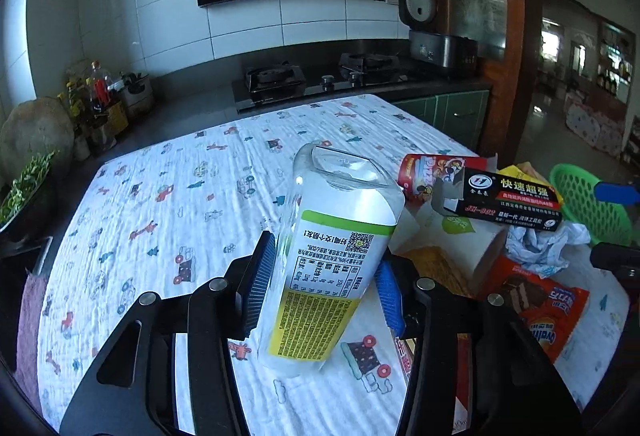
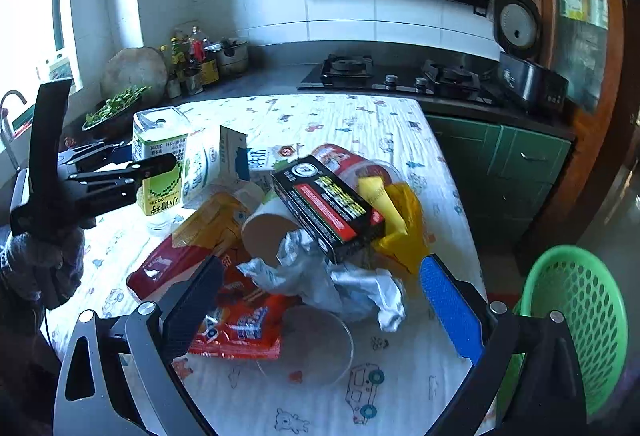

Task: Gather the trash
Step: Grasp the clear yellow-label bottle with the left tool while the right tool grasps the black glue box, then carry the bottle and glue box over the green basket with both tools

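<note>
Your left gripper (image 1: 324, 276) has the clear plastic bottle (image 1: 332, 236) between its jaws: both blue pads press its sides at the green and yellow label, with the bottle's base pointing away from you and its lower end over the patterned cloth on the desk (image 1: 168, 195). In the right wrist view that same bottle (image 2: 160, 163) sits in the left gripper (image 2: 124, 163) at the far left of the pile.

Your right gripper (image 2: 320, 300) has its jaws wide apart, gripping nothing. Between them lie a crumpled silver wrapper (image 2: 340, 284) and an orange snack packet (image 2: 240, 324). Just beyond the jaws a black box (image 2: 328, 207) rests tilted on a paper cup (image 2: 268, 232), with a yellow wrapper (image 2: 396, 220) to its right. The green basket (image 2: 576, 320) stands outside the right jaw, off the desk's edge.
</note>
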### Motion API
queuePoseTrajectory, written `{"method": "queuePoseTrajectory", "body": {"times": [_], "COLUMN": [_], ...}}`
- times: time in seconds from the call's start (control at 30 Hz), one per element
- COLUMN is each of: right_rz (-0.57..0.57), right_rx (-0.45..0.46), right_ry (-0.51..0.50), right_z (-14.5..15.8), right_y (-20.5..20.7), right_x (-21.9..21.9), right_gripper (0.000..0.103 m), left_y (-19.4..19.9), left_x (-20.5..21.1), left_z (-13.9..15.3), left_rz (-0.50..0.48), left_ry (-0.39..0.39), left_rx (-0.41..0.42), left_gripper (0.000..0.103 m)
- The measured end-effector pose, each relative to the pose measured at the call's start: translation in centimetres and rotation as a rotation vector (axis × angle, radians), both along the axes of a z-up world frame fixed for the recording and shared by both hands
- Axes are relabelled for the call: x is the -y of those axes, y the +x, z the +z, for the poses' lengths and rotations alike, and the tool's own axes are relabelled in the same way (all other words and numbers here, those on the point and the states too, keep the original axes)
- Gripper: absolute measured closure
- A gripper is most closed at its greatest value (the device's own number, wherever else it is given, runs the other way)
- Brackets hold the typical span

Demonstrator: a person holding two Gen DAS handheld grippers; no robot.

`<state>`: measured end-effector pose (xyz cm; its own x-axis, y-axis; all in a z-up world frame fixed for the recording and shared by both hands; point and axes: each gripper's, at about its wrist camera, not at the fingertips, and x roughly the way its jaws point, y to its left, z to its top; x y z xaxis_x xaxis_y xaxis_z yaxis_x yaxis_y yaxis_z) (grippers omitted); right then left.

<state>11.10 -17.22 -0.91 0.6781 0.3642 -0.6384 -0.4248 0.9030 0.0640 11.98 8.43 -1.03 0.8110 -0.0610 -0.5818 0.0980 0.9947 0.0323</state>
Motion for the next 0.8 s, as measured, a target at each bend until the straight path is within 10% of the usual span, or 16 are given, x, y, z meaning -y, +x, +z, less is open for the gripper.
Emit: {"method": "queuePoseTrajectory", "body": {"times": [0.8], "right_rz": [0.195], "right_rx": [-0.132], "right_ry": [-0.220], "right_z": [-2.2], "right_y": [9.1], "right_x": [-4.1], "right_gripper": [0.056], "left_y": [-1.5], "left_x": [-4.0], "left_z": [1.9], "left_rz": [-0.035], "left_ry": [-0.178], "left_rx": [0.003], "left_gripper": [0.059]}}
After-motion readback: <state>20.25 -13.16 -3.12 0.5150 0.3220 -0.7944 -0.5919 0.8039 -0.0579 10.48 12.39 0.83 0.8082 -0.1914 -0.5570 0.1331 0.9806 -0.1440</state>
